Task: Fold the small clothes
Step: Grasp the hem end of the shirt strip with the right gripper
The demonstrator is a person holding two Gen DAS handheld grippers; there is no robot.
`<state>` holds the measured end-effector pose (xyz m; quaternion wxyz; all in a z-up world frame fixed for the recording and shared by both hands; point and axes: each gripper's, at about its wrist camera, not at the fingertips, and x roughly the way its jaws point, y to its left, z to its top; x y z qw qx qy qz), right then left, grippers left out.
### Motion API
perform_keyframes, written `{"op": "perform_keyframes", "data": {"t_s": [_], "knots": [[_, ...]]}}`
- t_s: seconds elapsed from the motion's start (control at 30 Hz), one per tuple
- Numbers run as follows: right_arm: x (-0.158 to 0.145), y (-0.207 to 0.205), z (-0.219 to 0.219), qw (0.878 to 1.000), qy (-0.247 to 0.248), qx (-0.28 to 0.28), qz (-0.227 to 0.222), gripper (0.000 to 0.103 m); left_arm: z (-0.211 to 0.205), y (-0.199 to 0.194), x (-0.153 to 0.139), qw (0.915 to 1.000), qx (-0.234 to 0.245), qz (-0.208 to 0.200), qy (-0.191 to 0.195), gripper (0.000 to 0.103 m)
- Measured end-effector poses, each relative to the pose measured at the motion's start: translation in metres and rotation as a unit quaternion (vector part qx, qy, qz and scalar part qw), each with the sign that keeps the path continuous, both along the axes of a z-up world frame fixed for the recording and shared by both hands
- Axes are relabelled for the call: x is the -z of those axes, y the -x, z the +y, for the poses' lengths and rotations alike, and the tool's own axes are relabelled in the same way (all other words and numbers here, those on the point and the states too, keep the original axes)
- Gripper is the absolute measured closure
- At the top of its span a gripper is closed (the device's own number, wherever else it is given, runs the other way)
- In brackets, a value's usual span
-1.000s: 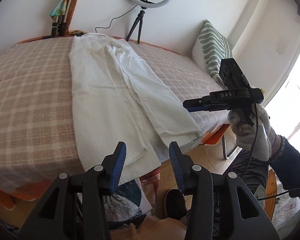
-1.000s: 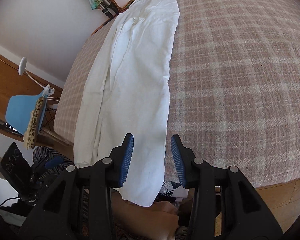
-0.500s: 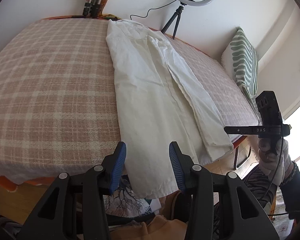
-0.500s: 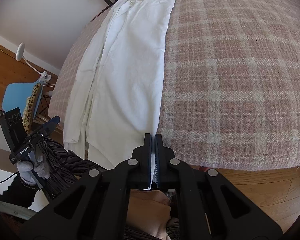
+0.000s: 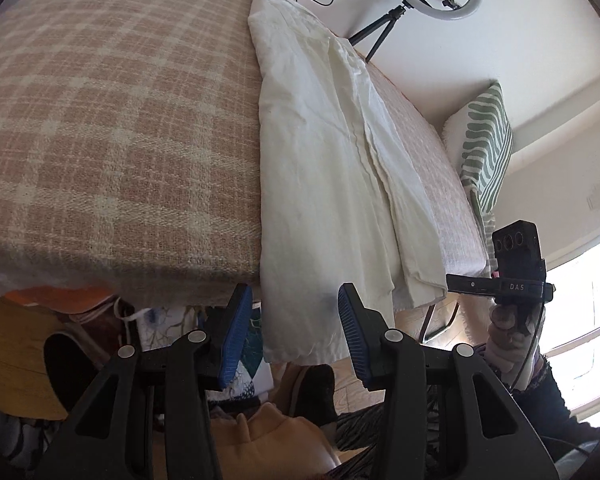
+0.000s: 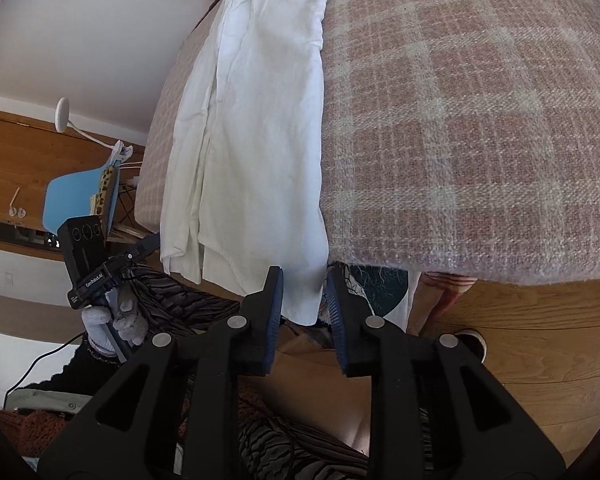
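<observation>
White garment (image 5: 324, 168) lies lengthwise on the plaid bed (image 5: 112, 128), hem hanging off the edge. Left tongs (image 5: 290, 334) are spread wide around one hem corner; right tongs (image 6: 302, 316) are parted too, straddling the other.

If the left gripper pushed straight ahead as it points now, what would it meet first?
Most likely the hanging hem of the white garment, which sits between the open fingers of the left gripper; depth is hard to judge.

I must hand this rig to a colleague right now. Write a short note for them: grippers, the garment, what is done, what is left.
Left hand-held gripper: open, at the hem, holding nothing.
Right hand-held gripper: open, its fingers either side of the hem's right corner, not clamped.
White garment: spread lengthwise on the plaid bed, hem hanging over the near edge.
Done: garment laid out. No cross fold made yet.
Left: probably grip both hem corners, then fold toward the far end.
</observation>
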<state>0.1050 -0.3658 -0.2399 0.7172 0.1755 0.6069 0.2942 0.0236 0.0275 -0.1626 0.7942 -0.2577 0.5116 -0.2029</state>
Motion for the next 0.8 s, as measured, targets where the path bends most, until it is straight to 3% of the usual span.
{"op": "perform_keyframes", "data": {"t_s": [0.07,0.17,0.33,0.37,0.43,0.57,0.67,0.73,0.8], "knots": [[0.002,0.0,0.003,1.0,-0.006,-0.002,0.0,0.061,-0.002,-0.003,0.007,1.0,0.005,0.008,0.003,0.06],[0.008,-0.005,0.005,1.0,-0.017,-0.003,0.008,0.061,0.001,-0.009,0.016,0.9984,-0.004,0.026,0.049,0.06],[0.026,-0.013,0.01,0.996,-0.079,-0.001,0.049,0.063,-0.003,-0.012,0.023,0.9933,-0.003,0.046,0.106,0.063],[0.028,-0.013,0.013,0.994,-0.09,-0.003,0.055,0.074,-0.005,-0.01,0.021,0.9931,-0.001,0.044,0.109,0.066],[0.022,-0.011,0.018,0.996,-0.078,-0.007,0.036,0.091,-0.007,-0.009,0.015,0.9932,0.005,0.04,0.109,0.096],[-0.001,0.002,0.023,0.998,-0.066,-0.016,-0.01,0.094,-0.011,-0.003,-0.015,0.9946,0.008,0.009,0.103,0.096],[-0.006,0.006,0.014,0.997,-0.078,-0.011,-0.025,0.095,-0.019,-0.001,-0.031,0.9968,0.023,-0.027,0.072,0.097],[0.006,0.004,0.012,0.998,-0.066,-0.001,-0.005,0.095,-0.025,-0.004,-0.017,0.9982,0.033,-0.01,0.049,0.097],[0.012,0.0,0.01,0.998,-0.061,0.002,0.009,0.095,-0.025,-0.006,-0.001,0.9979,0.03,0.018,0.055,0.097]]}}
